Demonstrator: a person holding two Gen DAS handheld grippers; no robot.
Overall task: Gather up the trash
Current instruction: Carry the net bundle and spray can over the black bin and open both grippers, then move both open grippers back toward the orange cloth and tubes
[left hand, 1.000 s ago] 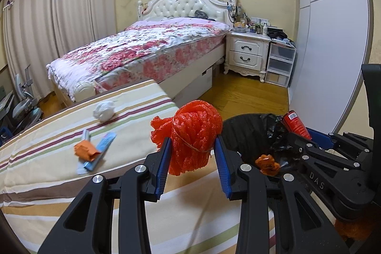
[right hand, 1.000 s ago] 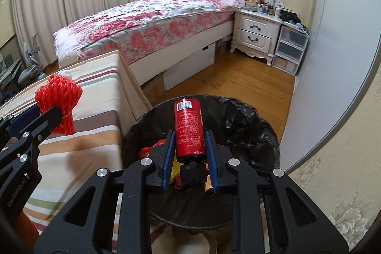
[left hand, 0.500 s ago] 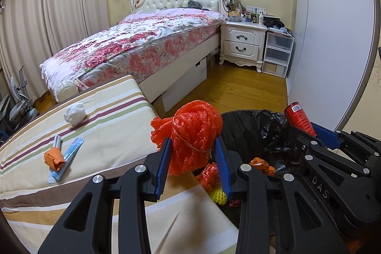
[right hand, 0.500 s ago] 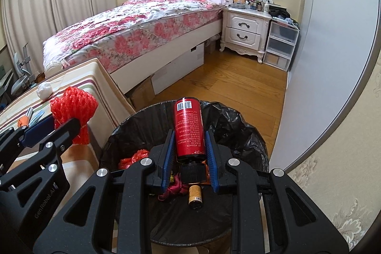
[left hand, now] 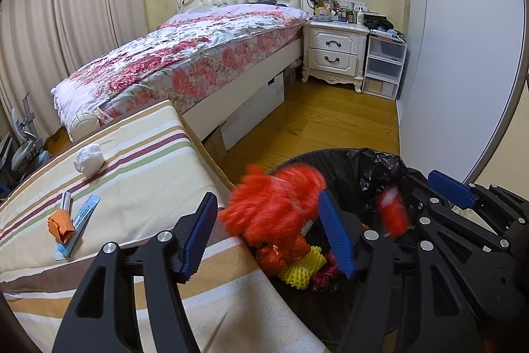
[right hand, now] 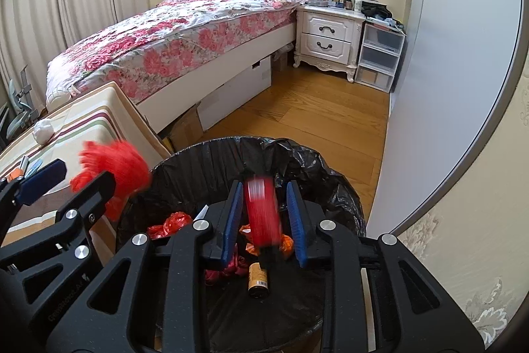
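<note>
Left gripper (left hand: 269, 235), its blue ribbed pads just having been opening, is standing wide; the crumpled red foam-mesh netting (left hand: 276, 207), motion-blurred, is lying between the pads, clear of the left one and at the rim of the round bin (right hand: 334, 187) lined with glossy black film. Right gripper (right hand: 263, 220) has likewise just been parting; the cylindrical red spray can (right hand: 262, 214), blurred, is sitting loose between its pads above the bin. White tissue wad (left hand: 88, 157) is resting on the striped woven cloth (left hand: 148, 161).
</note>
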